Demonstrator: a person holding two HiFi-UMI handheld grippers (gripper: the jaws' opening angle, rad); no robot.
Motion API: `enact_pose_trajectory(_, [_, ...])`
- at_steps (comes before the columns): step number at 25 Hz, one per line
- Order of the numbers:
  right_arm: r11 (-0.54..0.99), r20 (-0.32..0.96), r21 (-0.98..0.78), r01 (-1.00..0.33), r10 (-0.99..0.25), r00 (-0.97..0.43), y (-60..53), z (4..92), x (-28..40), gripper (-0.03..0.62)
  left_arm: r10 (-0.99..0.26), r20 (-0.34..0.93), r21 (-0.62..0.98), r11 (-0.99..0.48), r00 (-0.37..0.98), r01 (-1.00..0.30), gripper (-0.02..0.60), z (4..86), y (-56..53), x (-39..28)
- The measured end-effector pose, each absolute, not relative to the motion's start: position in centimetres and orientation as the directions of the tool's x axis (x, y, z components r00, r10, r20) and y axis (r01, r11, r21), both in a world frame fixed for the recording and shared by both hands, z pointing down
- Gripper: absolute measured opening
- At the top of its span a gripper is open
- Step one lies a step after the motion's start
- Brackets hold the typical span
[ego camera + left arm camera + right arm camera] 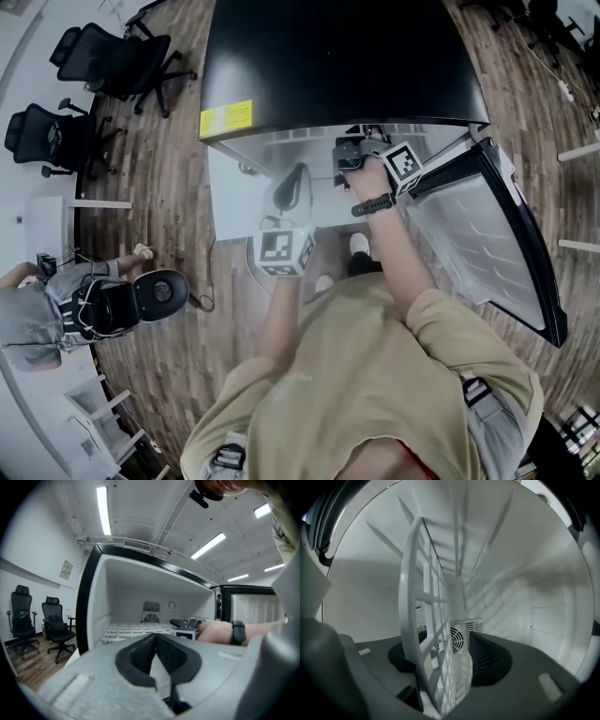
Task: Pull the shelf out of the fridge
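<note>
The open fridge point(337, 56) has a black top and a white inside. Its white grid shelf point(129, 631) lies level in the compartment. My right gripper point(352, 155) reaches into the fridge, and in the right gripper view the shelf point(424, 620) stands edge-on between the jaws of the gripper point(447, 641). A gap shows between the shelf and the right-hand pad point(487, 656), so the gripper is open. The other pad is hidden behind the grid. My left gripper point(292, 183) hovers just outside the fridge front, and in its own view the gripper point(154, 633) is shut on nothing.
The fridge door point(487, 234) hangs open on the right. A round fan grille point(457, 639) sits on the back wall. Two black office chairs point(112, 56) stand on the wood floor at the left, and a seated person point(56, 309) is at the lower left.
</note>
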State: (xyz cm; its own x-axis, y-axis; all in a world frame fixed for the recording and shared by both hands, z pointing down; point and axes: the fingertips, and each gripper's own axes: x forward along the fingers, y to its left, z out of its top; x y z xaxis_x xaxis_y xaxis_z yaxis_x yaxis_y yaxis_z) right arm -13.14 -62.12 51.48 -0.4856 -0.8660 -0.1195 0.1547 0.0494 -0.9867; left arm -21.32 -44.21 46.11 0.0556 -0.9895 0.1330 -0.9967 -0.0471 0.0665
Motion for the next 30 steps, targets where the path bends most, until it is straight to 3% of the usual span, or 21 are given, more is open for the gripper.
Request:
enact_pose_trajectory(5, [0.103,-0.157,-0.984,0.148,-0.893,-0.421,-62.7,50.5,-12.5,0.145,-0.989,0.139,0.074,-0.03,0.04,-0.997,0.002,46.3,-43.9,-21.7])
enact_pose_trajectory(7, [0.121,-0.169,-0.982,0.142,-0.897,-0.408,-62.8,50.2,-12.2,0.05,-0.989,0.141,0.076,-0.026,0.037,-0.997,0.002,46.4,-43.5,-21.8])
enact_pose_trajectory(11, [0.104,-0.14,-0.989,0.109,-0.899,-0.414,-62.8,50.3,-12.4,0.023,-0.989,0.147,0.095,-0.02,0.033,-0.995,0.002,46.7,-42.8,-22.1])
enact_pose_trajectory(30, [0.171,-0.169,-0.985,0.035,-0.876,-0.451,-60.3,50.5,-11.8,0.028,-0.988,0.104,0.097,-0.1,0.11,-0.99,0.002,45.0,-39.9,-20.8])
